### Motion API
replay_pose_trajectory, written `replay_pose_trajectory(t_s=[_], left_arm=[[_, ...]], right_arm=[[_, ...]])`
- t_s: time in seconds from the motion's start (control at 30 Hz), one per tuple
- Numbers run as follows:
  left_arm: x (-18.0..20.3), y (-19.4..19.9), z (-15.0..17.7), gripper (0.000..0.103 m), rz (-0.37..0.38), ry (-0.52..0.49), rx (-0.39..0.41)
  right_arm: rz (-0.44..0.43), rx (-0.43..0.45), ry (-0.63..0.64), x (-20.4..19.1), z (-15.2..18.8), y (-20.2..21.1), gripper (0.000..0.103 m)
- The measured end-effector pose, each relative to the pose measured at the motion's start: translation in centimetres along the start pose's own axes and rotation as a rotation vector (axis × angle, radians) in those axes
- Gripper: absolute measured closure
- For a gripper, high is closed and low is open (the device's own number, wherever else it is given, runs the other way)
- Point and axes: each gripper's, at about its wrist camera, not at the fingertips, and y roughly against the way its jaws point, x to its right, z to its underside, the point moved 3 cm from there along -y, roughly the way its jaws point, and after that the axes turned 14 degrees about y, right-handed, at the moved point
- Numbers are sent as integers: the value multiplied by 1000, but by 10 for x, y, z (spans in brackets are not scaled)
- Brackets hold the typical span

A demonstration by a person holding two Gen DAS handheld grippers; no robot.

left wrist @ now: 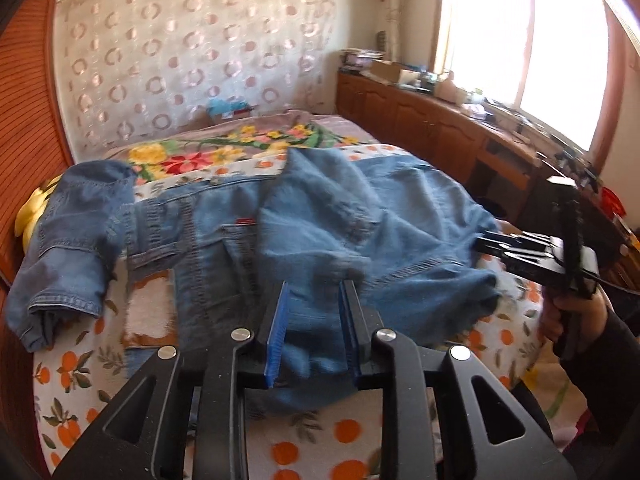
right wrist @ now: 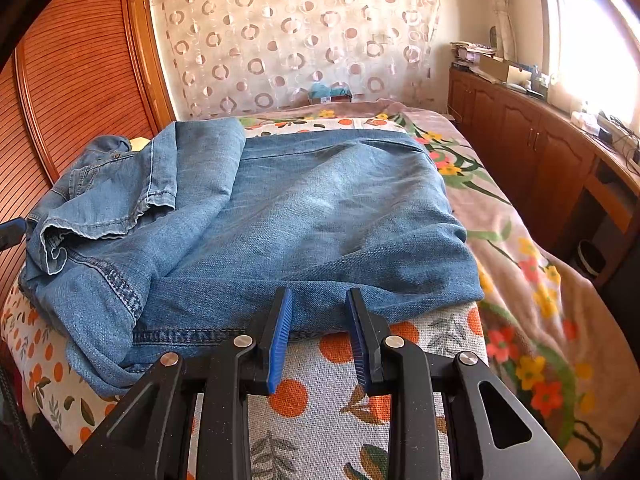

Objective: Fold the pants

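Meanwhile, the left gripper (left wrist: 313, 330) had its fingers partly open, a blurred fold of the jeans (left wrist: 328, 216) between them; whether they pinched it I could not tell. Rightward, the jeans lay on the bed (right wrist: 520, 248), the right gripper (right wrist: 319, 338) partly open, straddling their near hem.
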Motion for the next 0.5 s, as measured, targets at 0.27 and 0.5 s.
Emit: replay_pose_trajectory(t_s=[0.27, 0.5], left_arm=[[10, -37, 15, 76, -49, -42, -66], [3, -61, 16, 76, -127, -67, -79]], right_arm=[[-1, 0, 0, 0, 0, 0, 75], [-3, -3, 2, 1, 0, -1, 75]])
